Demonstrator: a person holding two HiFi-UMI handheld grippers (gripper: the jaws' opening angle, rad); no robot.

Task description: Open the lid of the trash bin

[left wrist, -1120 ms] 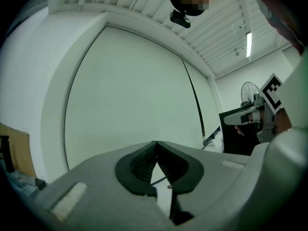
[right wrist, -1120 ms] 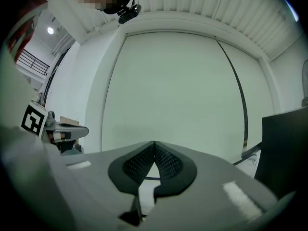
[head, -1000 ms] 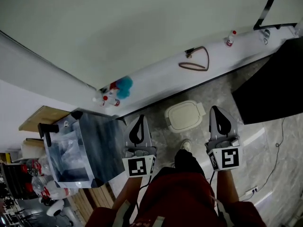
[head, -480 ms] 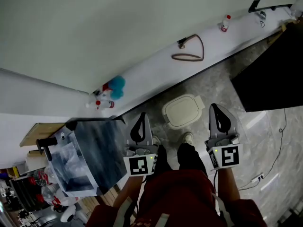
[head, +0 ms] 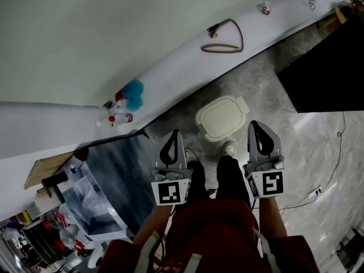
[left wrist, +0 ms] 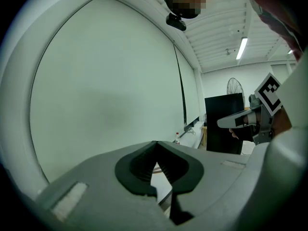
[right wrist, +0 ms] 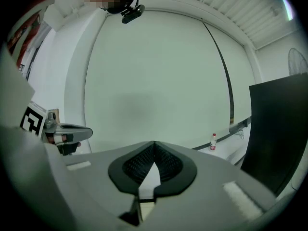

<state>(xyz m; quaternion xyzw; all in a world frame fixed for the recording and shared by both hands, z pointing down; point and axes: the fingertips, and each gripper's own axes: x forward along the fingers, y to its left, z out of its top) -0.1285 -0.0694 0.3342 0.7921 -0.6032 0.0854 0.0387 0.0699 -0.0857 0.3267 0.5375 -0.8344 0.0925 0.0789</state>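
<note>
Evidently the person had walked closer over the last second. In the head view the trash bin (head: 222,117) on the grey floor (head: 273,95) had slid up the frame, and a shoe (head: 229,148) now stood just short of it, where before there was a clear gap. The white ledge (head: 187,67) along the wall had drifted upward too. Both claws had kept their places in front of the body. The left gripper (head: 174,134) and right gripper (head: 255,127) were each pressed together at the tips and pinched nothing.

For the task this looked like approach only. The pale lid (head: 219,120) lay flat and closed, and neither claw touched it. One of them would probably have to be lowered to the lid's edge.

Only the head view showed the bin at all. Both gripper views pointed level at the plain wall and missed it. They did settle how the jaws stood, tips meeting with only a sliver of gap lower down. The left gripper view caught the other claw beside a black panel (left wrist: 224,124), and the right gripper view picked out a small bottle (right wrist: 213,141) on the ledge.
</note>
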